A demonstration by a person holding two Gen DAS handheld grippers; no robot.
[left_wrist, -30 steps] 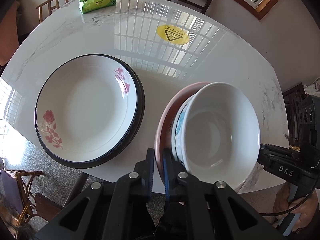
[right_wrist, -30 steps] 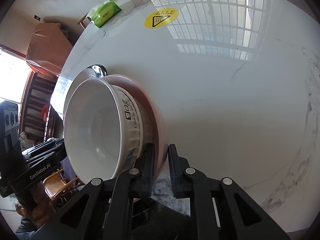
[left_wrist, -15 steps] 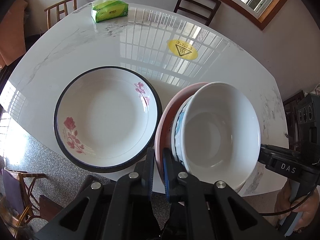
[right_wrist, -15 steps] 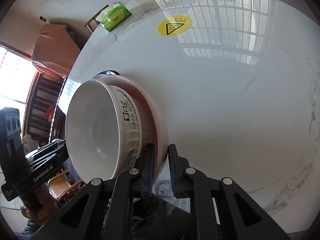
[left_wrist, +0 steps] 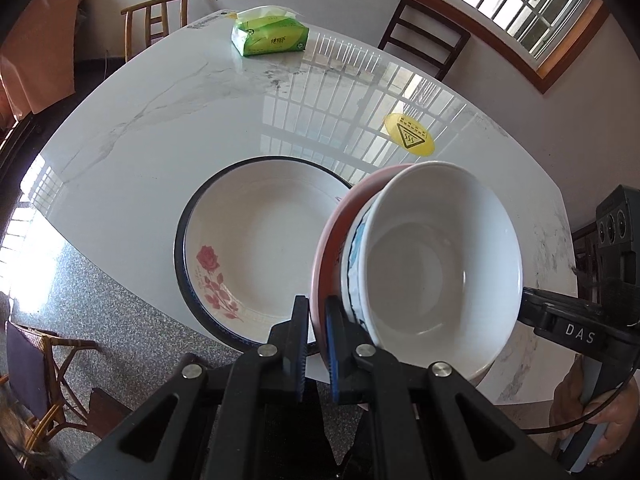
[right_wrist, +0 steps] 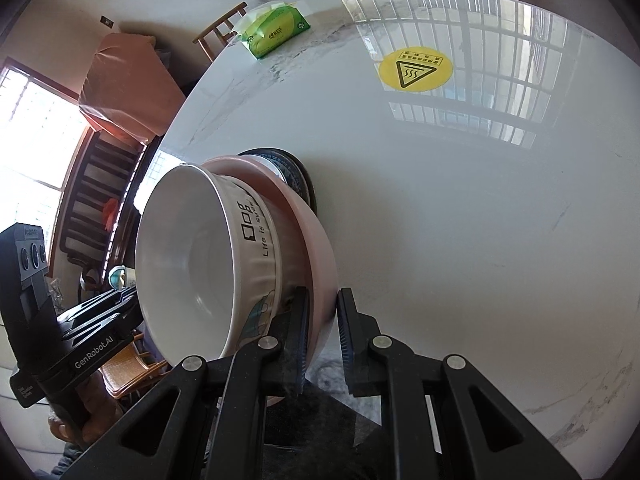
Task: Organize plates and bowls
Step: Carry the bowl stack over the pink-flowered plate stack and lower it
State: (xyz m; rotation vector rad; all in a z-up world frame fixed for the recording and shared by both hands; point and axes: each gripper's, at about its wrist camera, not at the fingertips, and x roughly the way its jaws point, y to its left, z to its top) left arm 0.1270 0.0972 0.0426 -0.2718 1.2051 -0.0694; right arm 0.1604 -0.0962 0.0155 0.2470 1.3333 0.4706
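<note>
- Your left gripper is clenched on the near rim of the pink plate; your right gripper pinches the same plate's rim on the opposite side. Judgement: a two-sided hold keeps the load level, since the plate carries a bowl.
- The white bowl sits in the pink plate, empty. Printed lettering shows on its outer wall in the right wrist view. The pair is held off the table, partly overlapping the next dish.
- The flowered plate, dark-rimmed with a red rose, lies flat at the table's near edge, nothing in it. Judgement: likely base for the stack; pink plate not yet centred over it.
- The table is white marble.
- Yellow warning sticker lies toward the far right edge.
- Green tissue pack lies at the far edge.
</note>
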